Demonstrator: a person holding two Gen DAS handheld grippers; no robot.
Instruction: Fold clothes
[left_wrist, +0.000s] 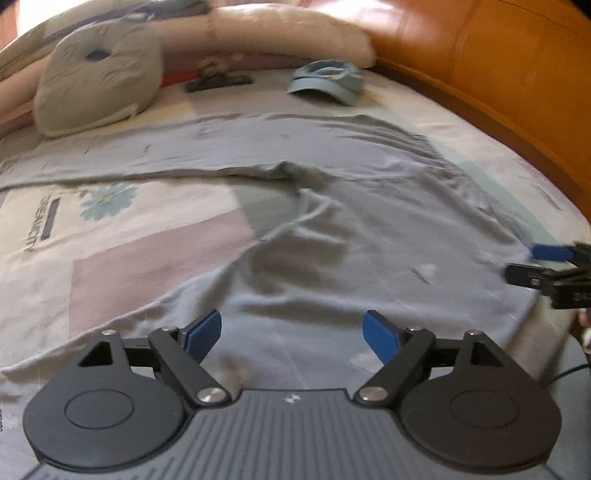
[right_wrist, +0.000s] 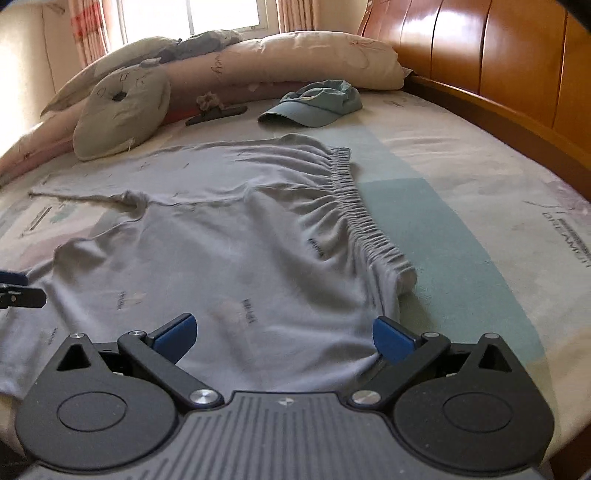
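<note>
Grey trousers lie spread on the bed, legs running off to the left, the gathered elastic waistband on the right. My left gripper hovers open over the near leg, with nothing between its blue pads. My right gripper stands wide open above the near hip part of the trousers, close to the waistband end; cloth lies under it, and none is pinched. Each gripper shows at the edge of the other's view: the right gripper by the trousers' right edge, the left gripper at far left.
The patterned bed sheet lies under everything. A blue cap, a black clip and a grey cushion lie beyond the trousers, before long pillows. A wooden headboard bounds the right side.
</note>
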